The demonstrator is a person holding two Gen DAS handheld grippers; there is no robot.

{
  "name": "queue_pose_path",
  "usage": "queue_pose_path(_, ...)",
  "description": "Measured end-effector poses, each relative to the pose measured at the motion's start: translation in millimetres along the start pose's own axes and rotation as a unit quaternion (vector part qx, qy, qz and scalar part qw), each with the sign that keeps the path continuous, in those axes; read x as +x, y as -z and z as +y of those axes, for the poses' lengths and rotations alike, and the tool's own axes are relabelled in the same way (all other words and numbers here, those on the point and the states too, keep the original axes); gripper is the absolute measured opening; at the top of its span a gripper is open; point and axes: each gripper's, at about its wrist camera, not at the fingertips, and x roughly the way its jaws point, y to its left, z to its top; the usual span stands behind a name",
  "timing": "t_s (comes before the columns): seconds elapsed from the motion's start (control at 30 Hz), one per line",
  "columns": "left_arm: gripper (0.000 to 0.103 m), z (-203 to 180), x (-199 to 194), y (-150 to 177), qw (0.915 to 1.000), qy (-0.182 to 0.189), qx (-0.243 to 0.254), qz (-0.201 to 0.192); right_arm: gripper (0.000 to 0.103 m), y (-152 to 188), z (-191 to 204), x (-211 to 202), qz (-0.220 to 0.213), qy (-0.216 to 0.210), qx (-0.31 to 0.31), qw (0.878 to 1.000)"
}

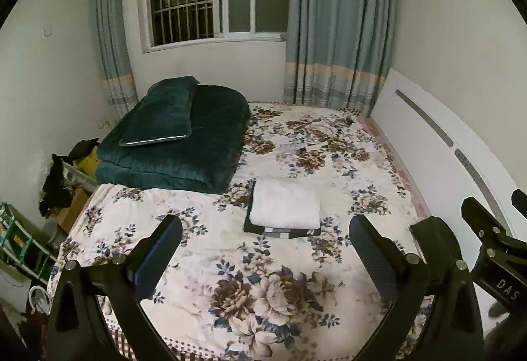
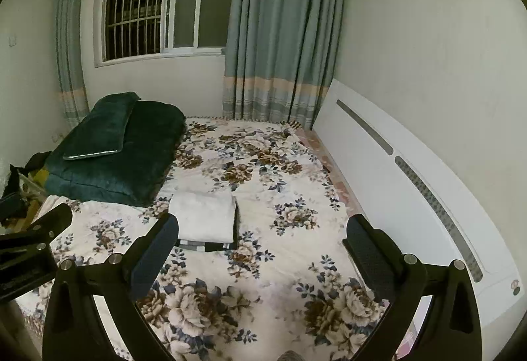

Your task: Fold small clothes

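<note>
A folded white garment (image 1: 285, 208) lies on top of a folded dark striped garment (image 1: 280, 232) in the middle of the floral bed cover (image 1: 263, 288). The same stack shows in the right wrist view, white piece (image 2: 204, 218) over dark piece (image 2: 206, 245). My left gripper (image 1: 265, 231) is open and empty, held above the near part of the bed, short of the stack. My right gripper (image 2: 262, 229) is open and empty, above the bed to the right of the stack. It also shows at the right edge of the left wrist view (image 1: 490, 222).
A folded dark green quilt (image 1: 184, 150) with a green pillow (image 1: 164, 111) on it sits at the bed's far left. A white headboard (image 2: 411, 183) runs along the right side. Clutter and a shelf (image 1: 19, 245) stand on the floor at left. Window and curtains (image 1: 332, 32) are behind.
</note>
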Motion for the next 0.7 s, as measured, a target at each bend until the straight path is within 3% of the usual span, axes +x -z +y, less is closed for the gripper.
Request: queue_pose_path(0.7, 0.103, -1, -17, 5, 0.9999, -0.014, -0.006, 0.001, 0.103, -11, -8, 5, 0.005, -0.028, -0.009, 1.0)
